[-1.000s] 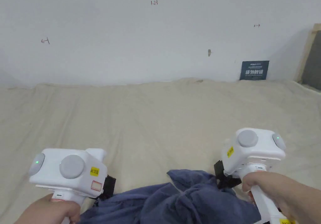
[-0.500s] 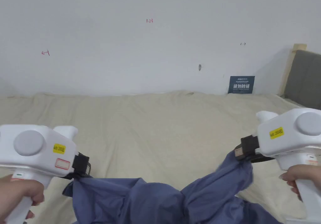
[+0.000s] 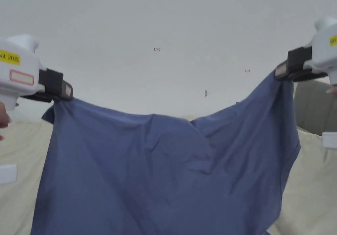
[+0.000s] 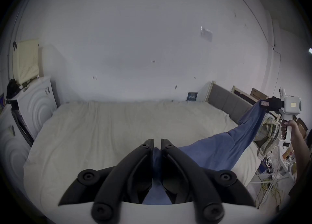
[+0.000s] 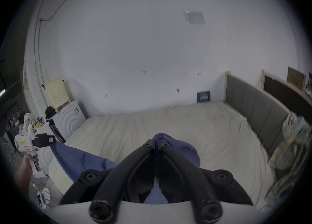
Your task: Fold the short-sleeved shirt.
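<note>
Early stage: shirt only lifted and spread in the air above the bed, hanging between the tools; no fold made yet, laying flat and all folds left. Left gripper at 9 o'clock, clamped on one shirt corner; right gripper at 2 o'clock, clamped on the other. Yellow sticker on left tool; writing too blurred to make out.

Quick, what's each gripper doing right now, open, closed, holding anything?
Left gripper: closed, fingers pinching one top corner of the blue shirt.
Right gripper: closed, fingers pinching the shirt's other top corner.
</note>
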Motion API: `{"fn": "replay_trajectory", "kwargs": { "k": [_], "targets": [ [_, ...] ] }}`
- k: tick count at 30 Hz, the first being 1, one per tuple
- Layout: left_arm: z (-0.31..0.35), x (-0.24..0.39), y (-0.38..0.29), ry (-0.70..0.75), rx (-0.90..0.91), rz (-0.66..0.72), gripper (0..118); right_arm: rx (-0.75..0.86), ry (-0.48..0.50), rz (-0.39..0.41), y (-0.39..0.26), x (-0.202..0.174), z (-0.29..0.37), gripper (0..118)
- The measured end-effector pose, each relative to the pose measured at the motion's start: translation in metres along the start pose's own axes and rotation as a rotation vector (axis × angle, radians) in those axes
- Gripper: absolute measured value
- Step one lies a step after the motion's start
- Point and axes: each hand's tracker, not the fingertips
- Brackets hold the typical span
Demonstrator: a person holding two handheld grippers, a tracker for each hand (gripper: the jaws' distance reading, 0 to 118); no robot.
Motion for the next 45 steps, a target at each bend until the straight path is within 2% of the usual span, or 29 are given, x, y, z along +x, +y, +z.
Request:
{"fn": "replay_trajectory", "kwargs": {
  "k": [2, 3, 5, 6, 7, 9, 12, 14, 18, 19, 21, 26, 29, 32, 34, 39, 41, 43, 45],
  "targets": [
    [0.002, 0.006, 0.02, 0.013, 0.081, -0.037, 8, 0.043, -0.011, 0.052, 0.022, -0.015, 0.003, 2],
    [0.002, 0.01, 0.031, 0.081, 0.101, -0.106, 8, 0.091, -0.077, 0.05, 0.035, -0.009, -0.001, 2],
    [-0.001, 0.01, 0.049, 0.143, 0.152, -0.177, 8, 0.15, -0.119, 0.089, 0.054, -0.019, -0.001, 2],
    [-0.006, 0.011, 0.059, 0.098, 0.138, -0.108, 8, 0.118, -0.09, -0.015, 0.054, -0.012, -0.004, 2],
    [-0.009, 0.01, 0.066, 0.101, 0.143, -0.099, 8, 0.133, -0.084, -0.039, 0.062, -0.014, -0.005, 2],
    [-0.022, 0.005, 0.083, 0.105, 0.137, -0.048, 8, 0.172, -0.151, -0.012, 0.091, -0.028, -0.023, 2],
    [-0.04, 0.001, 0.102, 0.168, 0.168, -0.102, 8, 0.198, -0.197, 0.03, 0.118, -0.039, -0.037, 2],
    [-0.05, 0.001, 0.114, 0.181, 0.22, -0.129, 8, 0.243, -0.195, 0.098, 0.13, -0.051, -0.045, 2],
    [-0.076, 0.001, 0.138, 0.19, 0.261, -0.141, 8, 0.287, -0.272, 0.12, 0.151, -0.065, -0.058, 2],
    [-0.082, 0.0, 0.142, 0.2, 0.276, -0.15, 8, 0.293, -0.286, 0.105, 0.167, -0.055, -0.075, 2],
    [-0.091, 0.0, 0.151, 0.199, 0.276, -0.153, 8, 0.338, -0.293, 0.102, 0.177, -0.056, -0.08, 2],
    [-0.109, 0.0, 0.155, 0.204, 0.293, -0.149, 8, 0.33, -0.282, 0.114, 0.177, -0.058, -0.088, 2],
    [-0.121, 0.003, 0.135, 0.204, 0.286, -0.152, 8, 0.285, -0.283, 0.133, 0.154, -0.053, -0.1, 2],
    [-0.14, 0.007, 0.104, 0.165, 0.195, -0.147, 8, 0.215, -0.222, 0.122, 0.117, -0.04, -0.118, 2],
    [-0.152, 0.011, 0.069, 0.154, 0.143, -0.162, 8, 0.141, -0.207, 0.109, 0.078, -0.031, -0.133, 2],
    [-0.148, 0.048, -0.048, 0.064, 0.001, -0.076, 8, -0.071, -0.083, 0.057, -0.047, -0.01, -0.156, 2],
    [-0.154, 0.037, -0.078, 0.04, -0.048, -0.083, 8, -0.099, -0.094, 0.054, -0.099, -0.003, -0.145, 2],
    [-0.132, 0.041, -0.114, 0.03, 0.027, -0.067, 8, -0.087, -0.053, 0.025, -0.148, 0.007, -0.123, 2],
    [-0.113, 0.034, -0.135, -0.004, 0.04, -0.054, 8, -0.1, -0.055, 0.002, -0.182, 0.015, -0.096, 2]
  ]
}}
